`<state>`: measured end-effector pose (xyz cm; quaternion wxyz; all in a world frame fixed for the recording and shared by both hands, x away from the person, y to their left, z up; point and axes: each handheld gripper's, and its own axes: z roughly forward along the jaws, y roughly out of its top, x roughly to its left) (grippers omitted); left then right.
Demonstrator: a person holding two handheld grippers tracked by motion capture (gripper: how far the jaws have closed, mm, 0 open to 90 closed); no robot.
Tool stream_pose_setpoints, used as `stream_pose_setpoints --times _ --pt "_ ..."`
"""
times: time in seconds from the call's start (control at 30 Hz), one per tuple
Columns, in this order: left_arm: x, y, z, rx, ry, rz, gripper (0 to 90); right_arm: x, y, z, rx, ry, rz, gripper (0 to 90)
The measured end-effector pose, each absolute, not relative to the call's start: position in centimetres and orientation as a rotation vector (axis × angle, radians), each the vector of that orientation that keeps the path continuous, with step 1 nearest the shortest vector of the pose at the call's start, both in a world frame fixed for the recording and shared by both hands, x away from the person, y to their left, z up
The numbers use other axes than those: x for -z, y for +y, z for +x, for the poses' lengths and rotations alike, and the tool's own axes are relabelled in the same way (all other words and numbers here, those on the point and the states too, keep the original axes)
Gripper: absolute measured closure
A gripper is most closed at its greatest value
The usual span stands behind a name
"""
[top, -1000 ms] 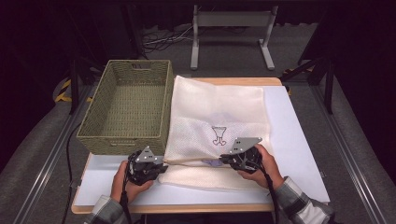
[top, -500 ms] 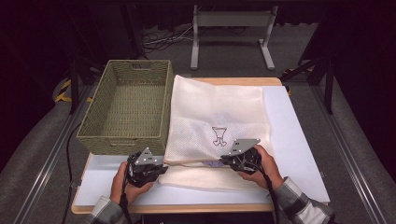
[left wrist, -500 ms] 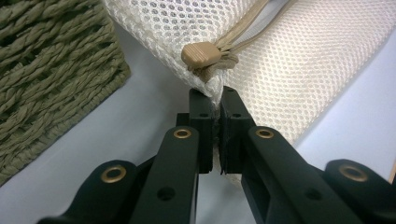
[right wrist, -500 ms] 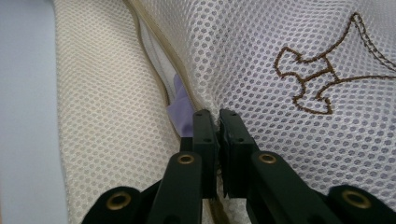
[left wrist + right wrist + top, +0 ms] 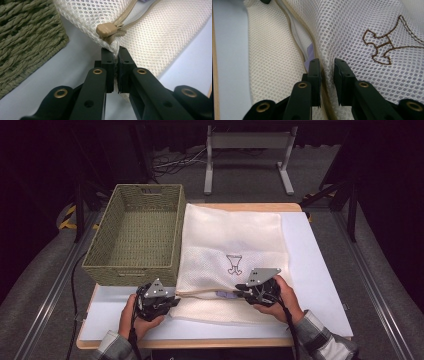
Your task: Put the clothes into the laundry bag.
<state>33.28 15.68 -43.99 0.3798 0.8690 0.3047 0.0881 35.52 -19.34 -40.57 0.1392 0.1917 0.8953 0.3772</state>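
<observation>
So there's a cream mesh bag (image 5: pixel 232 245) lying flat on the table (image 5: pixel 315 270), just right of a green woven basket (image 5: pixel 137 237) and butted up against its side. The bag has a little brown stitched design (image 5: pixel 234 264) near the middle. Its mouth faces the person, and the upper layer's edge is lifted a bit between the two tools. The left tool (image 5: pixel 167 300) sits at the bag's near left corner, right by the basket's front corner. In the left gripper view its jaws are clenched on the mesh corner, just below a tan cord lock (image 5: pixel 107 29) where the drawstring (image 5: pixel 130 21) bunches up. The right tool (image 5: pixel 242 292) is farther along the bag's opening, below the design. In the right gripper view it's pinching the upper mesh layer along its tan hem (image 5: pixel 297 47), mesh pressed between the jaws, with something pale purple (image 5: pixel 309 58) peeking from inside the bag. A hand (image 5: pixel 134 317) holds each tool, plaid cuffs at the bottom edge.
</observation>
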Motion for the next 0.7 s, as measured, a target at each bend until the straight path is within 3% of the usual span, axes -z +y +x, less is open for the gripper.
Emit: stream_pose_setpoints --times 0.7 --pt "44.0 15.6 33.3 -0.228 0.779 2.22 86.1 38.4 -19.0 34.6 -1.223 2.519 0.503 65.0"
